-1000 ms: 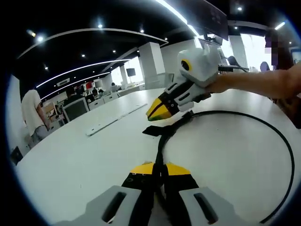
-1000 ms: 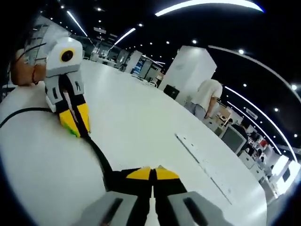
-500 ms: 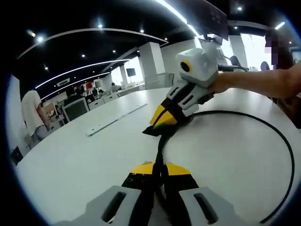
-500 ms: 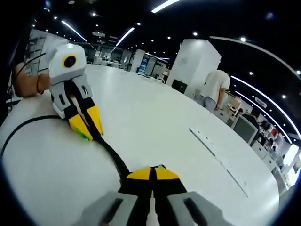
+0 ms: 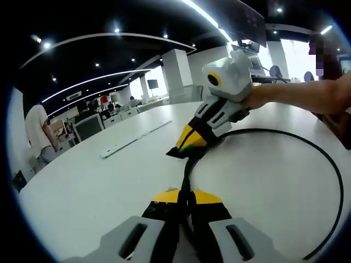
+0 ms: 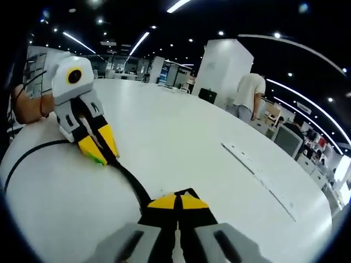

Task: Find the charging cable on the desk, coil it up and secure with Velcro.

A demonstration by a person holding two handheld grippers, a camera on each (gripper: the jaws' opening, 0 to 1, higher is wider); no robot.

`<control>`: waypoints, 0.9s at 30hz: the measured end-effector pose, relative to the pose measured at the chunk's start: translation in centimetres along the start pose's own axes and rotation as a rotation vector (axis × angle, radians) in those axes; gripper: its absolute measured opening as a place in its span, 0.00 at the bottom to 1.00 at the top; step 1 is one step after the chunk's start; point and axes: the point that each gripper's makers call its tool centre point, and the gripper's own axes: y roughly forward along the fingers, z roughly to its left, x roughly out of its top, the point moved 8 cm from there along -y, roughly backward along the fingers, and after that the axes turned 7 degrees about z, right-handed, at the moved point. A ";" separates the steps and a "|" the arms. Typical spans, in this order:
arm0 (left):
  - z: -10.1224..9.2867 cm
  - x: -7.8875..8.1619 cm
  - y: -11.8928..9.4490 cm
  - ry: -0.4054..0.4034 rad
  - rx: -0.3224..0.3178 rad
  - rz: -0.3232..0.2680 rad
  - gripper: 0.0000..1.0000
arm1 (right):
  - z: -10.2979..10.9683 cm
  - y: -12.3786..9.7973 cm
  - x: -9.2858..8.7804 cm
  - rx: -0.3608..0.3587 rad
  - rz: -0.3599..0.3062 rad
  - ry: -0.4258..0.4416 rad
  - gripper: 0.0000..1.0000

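Note:
A black charging cable (image 5: 323,159) lies on the white table (image 5: 98,192) in one wide loop. My left gripper (image 5: 186,196) is shut on the cable where it rises from the bottom of the left gripper view. Further along, by the black Velcro strap (image 5: 176,153), my right gripper (image 5: 190,144) presses down on the same cable, a hand behind it. In the right gripper view my right gripper (image 6: 176,200) is shut on the cable (image 6: 131,181). The left gripper (image 6: 98,152) holds it a short way off at the left.
A long white strip (image 5: 134,141) lies flat on the table beyond the cable, also seen as the strip (image 6: 258,171). A person (image 6: 247,96) stands past the table's far edge near desks with monitors. The person's forearm (image 5: 307,96) reaches in from the right.
My right gripper has come down from just above the table onto the cable beside the Velcro strap and tilted a little. The left gripper has kept its hold and place.

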 end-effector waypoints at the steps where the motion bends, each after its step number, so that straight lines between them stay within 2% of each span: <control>1: 0.0 0.0 0.0 0.000 0.000 0.000 0.07 | 0.0 0.0 0.0 -0.001 0.001 -0.002 0.02; 9: 0.1 0.0 0.0 0.001 -0.001 0.001 0.07 | -0.2 -0.1 0.1 -0.011 -0.003 0.007 0.02; 14: 0.2 0.0 0.0 0.001 -0.001 0.001 0.07 | -0.6 -0.1 0.6 -0.031 -0.030 0.000 0.02; 22: 0.3 0.1 0.2 0.002 -0.001 0.001 0.07 | -1.3 0.9 -0.1 -0.049 -0.025 0.014 0.02; 27: 0.4 0.1 0.2 0.002 -0.001 0.001 0.07 | -1.5 1.0 -0.2 -0.040 -0.044 0.050 0.02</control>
